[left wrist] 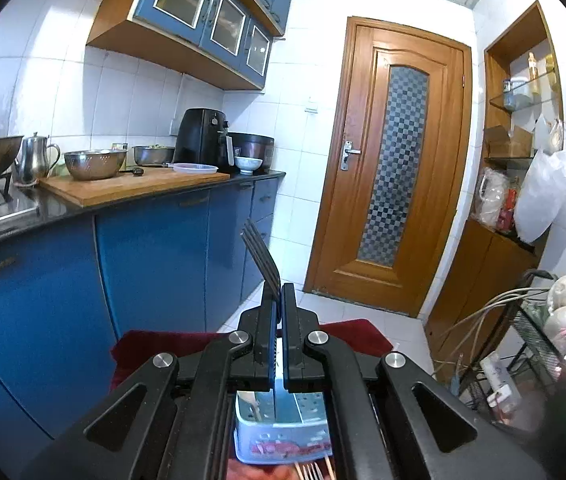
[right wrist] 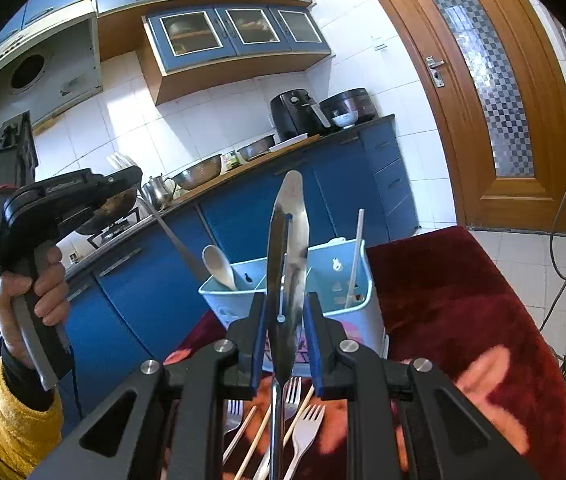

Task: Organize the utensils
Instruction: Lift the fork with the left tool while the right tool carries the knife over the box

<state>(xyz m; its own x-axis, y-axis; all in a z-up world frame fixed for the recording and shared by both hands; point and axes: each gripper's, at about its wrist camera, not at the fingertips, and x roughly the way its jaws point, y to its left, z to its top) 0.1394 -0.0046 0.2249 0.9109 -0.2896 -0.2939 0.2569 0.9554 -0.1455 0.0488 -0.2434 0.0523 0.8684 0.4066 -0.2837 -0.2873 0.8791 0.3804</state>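
My left gripper [left wrist: 280, 300] is shut on a metal fork [left wrist: 261, 256], tines pointing up, held high above a light blue utensil caddy [left wrist: 279, 436]. In the right wrist view the left gripper [right wrist: 129, 178] shows at the left with the fork's handle [right wrist: 175, 236] slanting down toward the caddy [right wrist: 339, 264]. My right gripper [right wrist: 285, 312] is shut on a steel spoon [right wrist: 289, 248], bowl up, just in front of the caddy. The caddy holds a wooden spoon [right wrist: 219, 266] and a chopstick [right wrist: 354, 260]. Forks [right wrist: 303, 432] and chopsticks [right wrist: 257, 436] lie on the red cloth below.
The caddy stands on a table with a dark red cloth [right wrist: 463, 300]. Blue kitchen cabinets [left wrist: 151, 264] and a counter with bowls and an air fryer [left wrist: 203, 142] are at the left. A wooden door [left wrist: 395, 168] is ahead. Cables and a wire rack [left wrist: 531, 332] are at the right.
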